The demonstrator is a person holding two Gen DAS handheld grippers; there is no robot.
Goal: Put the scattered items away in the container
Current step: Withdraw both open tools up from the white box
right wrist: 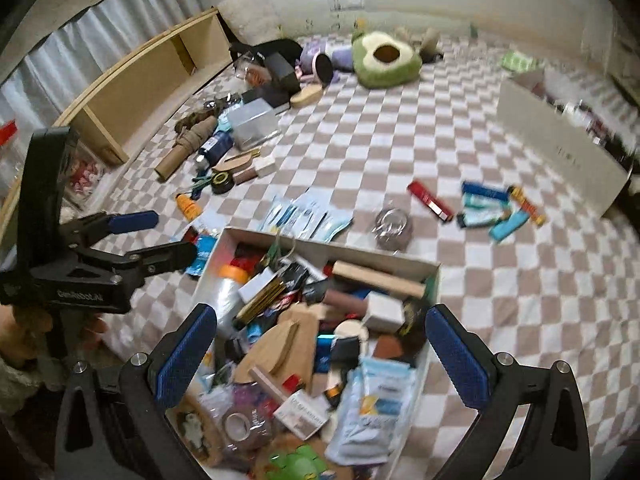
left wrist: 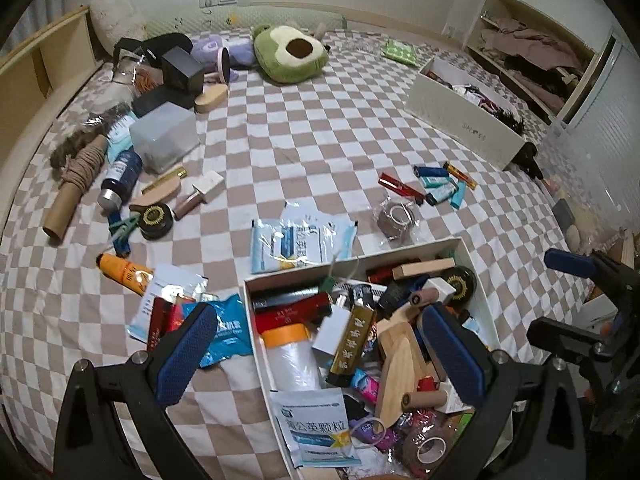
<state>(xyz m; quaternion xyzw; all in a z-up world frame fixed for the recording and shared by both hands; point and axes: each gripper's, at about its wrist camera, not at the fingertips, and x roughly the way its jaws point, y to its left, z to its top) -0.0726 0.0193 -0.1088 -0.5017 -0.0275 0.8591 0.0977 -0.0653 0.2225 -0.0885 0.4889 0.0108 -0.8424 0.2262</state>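
Although the box (left wrist: 478,280) in the lower middle of both views is already heaped with small things, much is still lying on the checked bedsheet (left wrist: 312,140), so the task looks perhaps half done.

Inside the box lie rolls of tape, wooden pieces, sachets and small cartons, piled almost to the rim. Outside it, just beside its left wall in the left wrist view, lie a blue sachet (left wrist: 228,330) and some foil packets (left wrist: 168,292). Touching its far edge is a pile of white-blue sachets (left wrist: 296,240), and near the far right corner is a tape roll in a clear bag (left wrist: 396,216). Further toward the right middle is a group of lighters (left wrist: 436,184). At the upper left lies the biggest heap: a cardboard tube (left wrist: 66,200), a dark bottle (left wrist: 120,178), a clear plastic box (left wrist: 164,136), black boxes, a round tin and an orange tube (left wrist: 124,272). A green plush (left wrist: 290,52) and a second white box (left wrist: 464,120) are at the top; whether these belong to the task cannot be told.

The left gripper (left wrist: 320,356) hangs over the left wall of the box, its jaws wide apart and holding nothing. The right gripper (right wrist: 320,356) hangs above the near part of the box, also wide open and empty. So both seem between picks, and the nearest sachets would be an easy next target.
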